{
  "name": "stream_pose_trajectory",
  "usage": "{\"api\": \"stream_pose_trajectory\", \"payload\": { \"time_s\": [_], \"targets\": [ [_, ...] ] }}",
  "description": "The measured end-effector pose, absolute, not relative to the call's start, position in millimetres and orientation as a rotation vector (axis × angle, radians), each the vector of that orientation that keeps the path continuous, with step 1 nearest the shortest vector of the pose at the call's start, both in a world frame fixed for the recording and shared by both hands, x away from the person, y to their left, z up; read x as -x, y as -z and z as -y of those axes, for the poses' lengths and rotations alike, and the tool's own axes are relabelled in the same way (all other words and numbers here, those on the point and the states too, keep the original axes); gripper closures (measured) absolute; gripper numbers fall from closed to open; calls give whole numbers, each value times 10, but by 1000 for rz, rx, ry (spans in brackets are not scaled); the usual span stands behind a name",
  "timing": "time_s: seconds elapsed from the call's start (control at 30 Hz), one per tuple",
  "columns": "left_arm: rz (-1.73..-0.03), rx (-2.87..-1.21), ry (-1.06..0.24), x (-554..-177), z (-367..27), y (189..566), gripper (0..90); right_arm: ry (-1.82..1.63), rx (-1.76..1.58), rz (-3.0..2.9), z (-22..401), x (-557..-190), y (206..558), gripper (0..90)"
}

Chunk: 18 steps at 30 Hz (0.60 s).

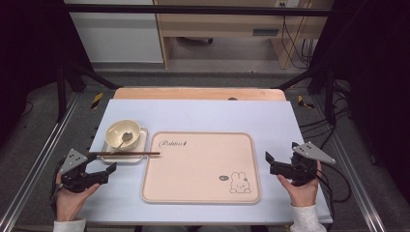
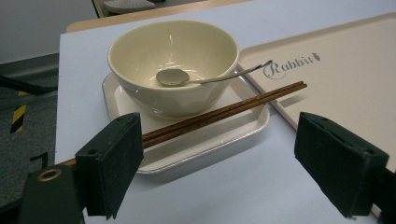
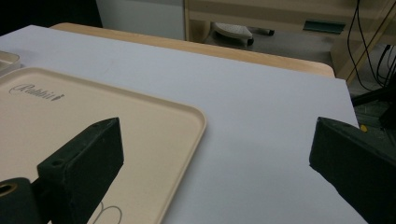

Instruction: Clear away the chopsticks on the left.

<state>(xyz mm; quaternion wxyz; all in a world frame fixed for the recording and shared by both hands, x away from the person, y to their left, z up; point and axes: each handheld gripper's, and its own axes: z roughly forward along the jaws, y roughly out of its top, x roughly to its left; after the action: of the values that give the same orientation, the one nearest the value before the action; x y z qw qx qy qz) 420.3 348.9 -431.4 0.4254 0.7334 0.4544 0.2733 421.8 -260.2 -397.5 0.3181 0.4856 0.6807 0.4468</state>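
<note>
Both grippers stand idle at the near edge of the table, one at each side of the tray. The left gripper point(image 1: 107, 172) has its jaws spread wide with nothing between them, aimed toward the chopsticks point(image 2: 224, 111), which suggests these are the first thing to be picked up. The right gripper point(image 1: 271, 163) likewise has its jaws wide apart and grips nothing, near the tray's right rim.

The chopsticks lie side by side across the small plate point(image 2: 196, 151), near the left edge of the table, tips reaching over the rim of the tray point(image 1: 200, 166); laid so, they are raised off the table and easy to pinch. The bowl point(image 2: 173, 65) sits on that plate, with the spoon point(image 2: 173, 77) resting inside, handle leaning on the rim.

Count: one bowl, one spoon, one plate, one tray, two chopsticks, two grippers. The tray's inside is bare, judged ready to receive the setting
</note>
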Motion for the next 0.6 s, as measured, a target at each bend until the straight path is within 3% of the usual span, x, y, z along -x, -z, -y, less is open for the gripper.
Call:
{"api": "stream_pose_trajectory", "payload": {
  "time_s": [0.6],
  "targets": [
    [-1138, -1935, -635, -4541, -3576, 4399, 207, -1184, -1271, -1797, 2579, -4194, 3941, 40]
  ]
}}
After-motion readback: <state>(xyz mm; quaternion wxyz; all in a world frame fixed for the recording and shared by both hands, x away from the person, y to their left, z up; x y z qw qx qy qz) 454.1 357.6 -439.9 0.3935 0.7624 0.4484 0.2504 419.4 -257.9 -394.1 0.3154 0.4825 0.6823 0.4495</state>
